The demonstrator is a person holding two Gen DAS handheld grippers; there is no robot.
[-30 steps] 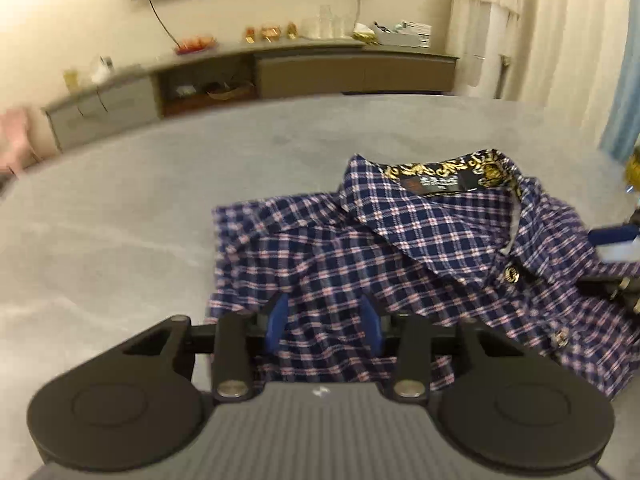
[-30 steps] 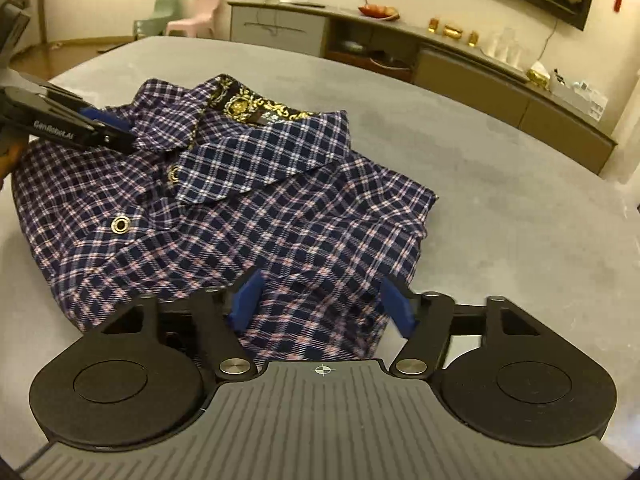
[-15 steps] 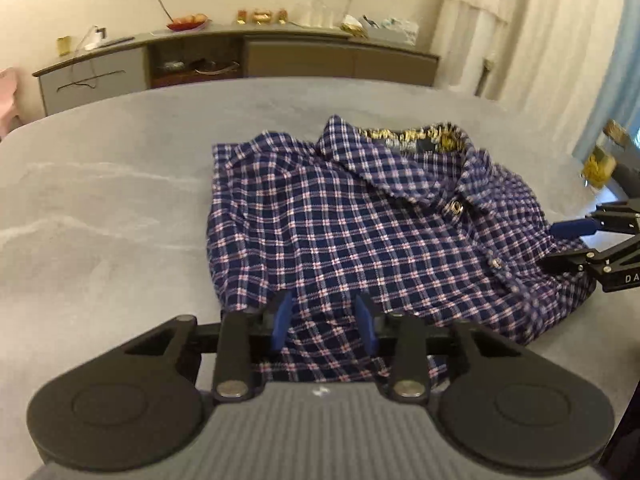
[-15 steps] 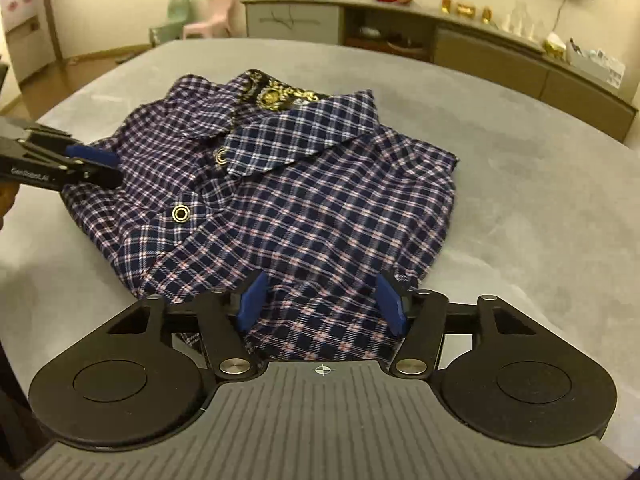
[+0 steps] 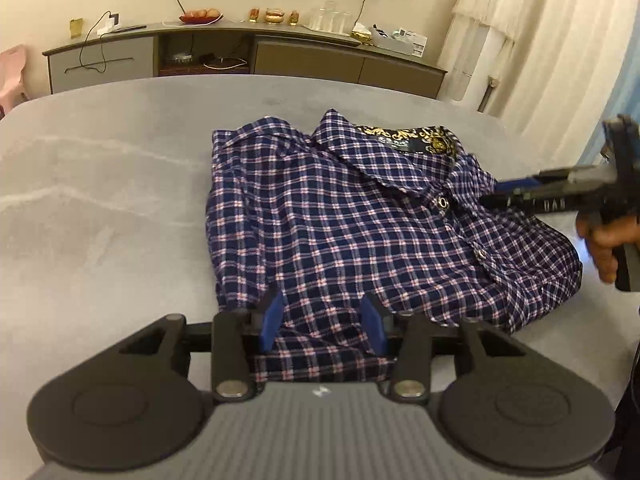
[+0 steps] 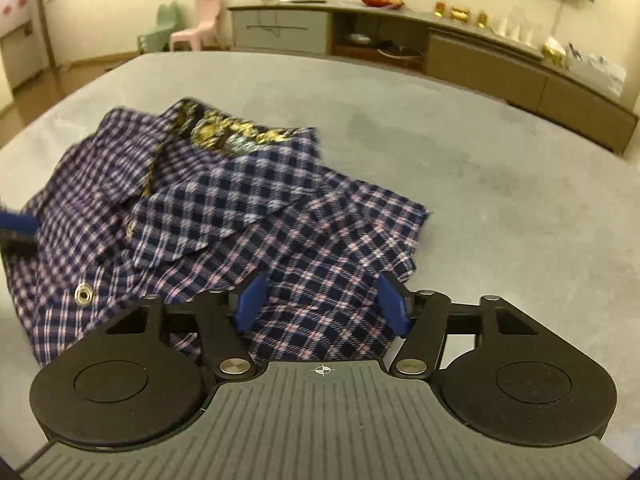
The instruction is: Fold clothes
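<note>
A navy plaid shirt point(image 5: 340, 232) lies folded on the grey table point(image 5: 100, 200), with its gold-patterned collar at the far side. My left gripper point(image 5: 324, 322) is open just above the shirt's near hem, and plaid cloth shows between its blue pads. A hand point(image 5: 608, 244) brings my right gripper point(image 5: 500, 194) in from the right, its tips beside the collar. In the right wrist view the shirt point(image 6: 240, 220) looks rumpled. There my right gripper point(image 6: 322, 304) is open over its near edge. One blue pad point(image 6: 16, 222) of the left gripper shows at the far left.
Bare grey table point(image 6: 500, 200) surrounds the shirt on all sides. A long sideboard point(image 5: 280, 52) with bowls and glasses stands along the back wall. Curtains point(image 5: 540, 60) hang at the right. Small plastic chairs point(image 6: 200, 20) stand beyond the table.
The left wrist view has drawn back to show more of the shirt. My right gripper has swung along the shirt's side toward the collar. Both stayed open.
</note>
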